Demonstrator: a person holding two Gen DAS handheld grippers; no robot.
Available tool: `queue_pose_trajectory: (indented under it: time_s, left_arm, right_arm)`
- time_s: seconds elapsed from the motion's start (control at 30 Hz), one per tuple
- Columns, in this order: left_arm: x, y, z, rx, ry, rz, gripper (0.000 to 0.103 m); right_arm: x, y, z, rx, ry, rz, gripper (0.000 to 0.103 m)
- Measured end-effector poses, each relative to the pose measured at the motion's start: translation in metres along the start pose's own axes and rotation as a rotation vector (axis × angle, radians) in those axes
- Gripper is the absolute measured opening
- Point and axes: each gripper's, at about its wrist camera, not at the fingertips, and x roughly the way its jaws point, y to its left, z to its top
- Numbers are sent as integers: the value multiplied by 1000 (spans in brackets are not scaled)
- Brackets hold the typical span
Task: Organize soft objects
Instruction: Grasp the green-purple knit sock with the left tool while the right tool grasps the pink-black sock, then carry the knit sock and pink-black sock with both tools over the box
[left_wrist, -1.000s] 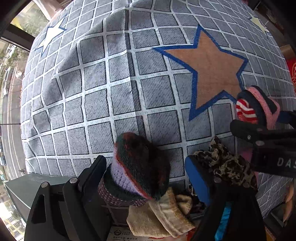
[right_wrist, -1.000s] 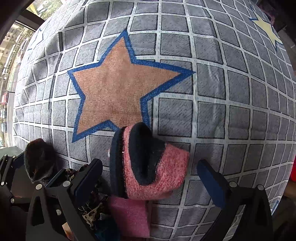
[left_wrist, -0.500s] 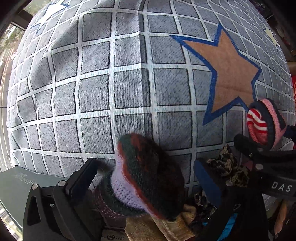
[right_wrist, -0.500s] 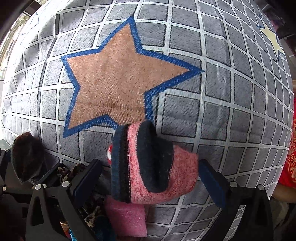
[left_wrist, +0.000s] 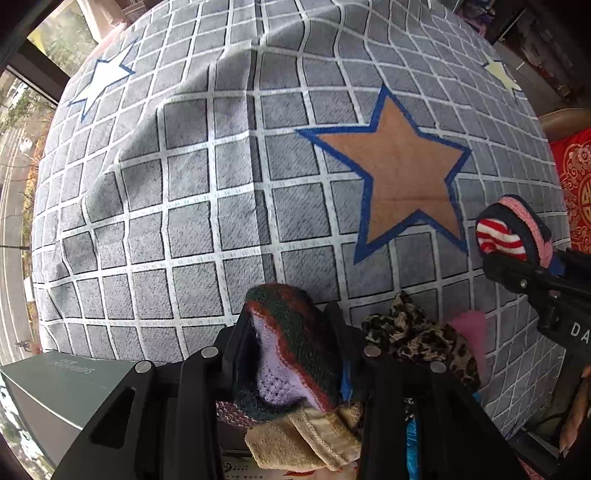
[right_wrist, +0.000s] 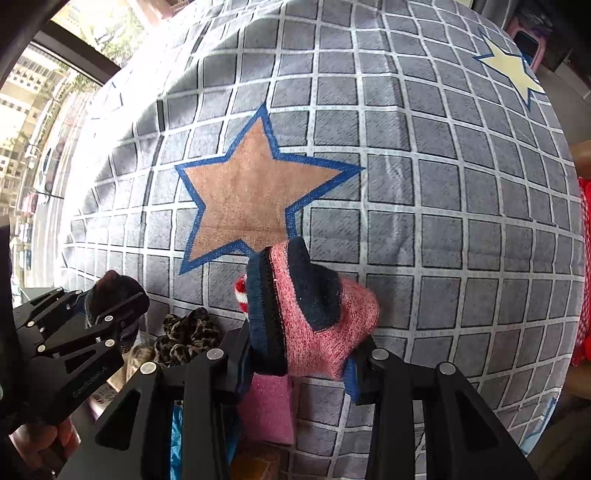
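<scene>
Below me I see a bed spread (left_wrist: 207, 206) of grey squares with a blue-edged brown star (left_wrist: 399, 177), and near that star's lower points lie a leopard-print cloth (left_wrist: 413, 332), a pink piece (right_wrist: 269, 410) and a tan sock (left_wrist: 306, 439).

white letters "da", cut off by the picture's edge, stand on the black body of the right tool (left_wrist: 517, 254). pale lettering on the left tool (right_wrist: 110, 306) seems to read "genrobot.ai". the green box (left_wrist: 55, 391) bears an upside-down print too small to read.
</scene>
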Motion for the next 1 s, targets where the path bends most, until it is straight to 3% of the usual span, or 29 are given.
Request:
queue_pose_trajectory:
  time_s: [0.2, 0.43, 0.7, 1.0]
  left_arm:
    - [-39, -15, -1, 62, -82, -21, 40]
    - [-95, -85, -21, 218, -186, -58, 40]
    - [-159, -158, -73, 421, -279, -144, 41]
    - [-195, -218, -142, 663, -309, -227, 41]
  right_arm:
    - [-34, -37, -20, 85, -31, 42, 40]
    - [-68, -60, -69, 191, -67, 64, 40]
    - [-110, -79, -142, 323, -114, 95, 40]
    - [-139, -92, -214, 435, -140, 78, 40]
